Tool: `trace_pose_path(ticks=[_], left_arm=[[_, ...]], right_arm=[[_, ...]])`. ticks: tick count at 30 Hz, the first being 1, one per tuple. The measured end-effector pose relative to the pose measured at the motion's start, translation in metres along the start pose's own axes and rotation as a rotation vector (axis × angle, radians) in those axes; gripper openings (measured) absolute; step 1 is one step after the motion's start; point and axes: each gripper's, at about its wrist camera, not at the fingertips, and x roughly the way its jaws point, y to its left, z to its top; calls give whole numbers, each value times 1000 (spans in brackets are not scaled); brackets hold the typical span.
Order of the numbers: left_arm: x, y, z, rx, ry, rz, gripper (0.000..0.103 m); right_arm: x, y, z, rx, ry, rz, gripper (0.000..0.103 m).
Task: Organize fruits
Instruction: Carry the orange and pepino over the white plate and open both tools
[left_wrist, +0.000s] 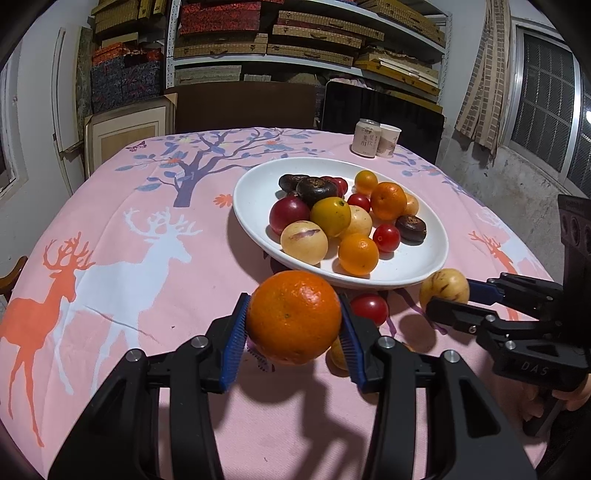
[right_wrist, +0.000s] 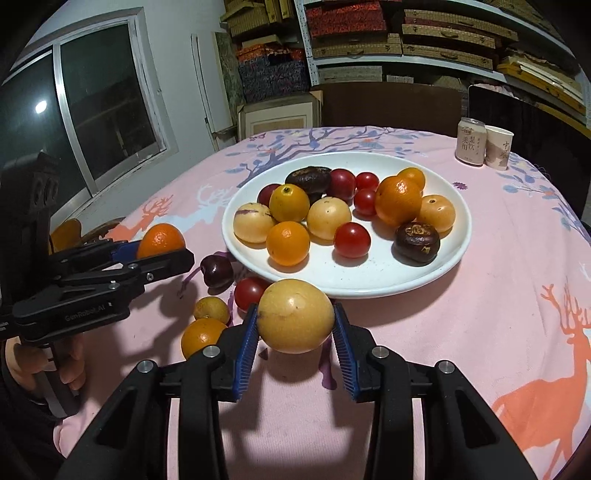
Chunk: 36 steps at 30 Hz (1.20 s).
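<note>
Each camera sits just behind its own gripper, looking forward and down along the two fingers at the pink tablecloth, close above it. The left wrist view faces the white plate from its left front, with the right gripper entering at the right edge; the right wrist view faces the same plate from its right front, with the left gripper at its left edge. Both share the plate, the can, the paper cup and the shelves behind.

I read "GenRobot.AI" on the left gripper body at lower left, "DAS" on the right gripper body at lower right, and Chinese characters on the can at upper right.
</note>
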Motion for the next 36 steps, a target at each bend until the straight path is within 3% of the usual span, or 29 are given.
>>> trace_pose_path(ticks=[36], left_arm=[[-5,3,1,-33,-10,-23,45]], right_arm=[[-15,-11,2,65,-68,25,39]])
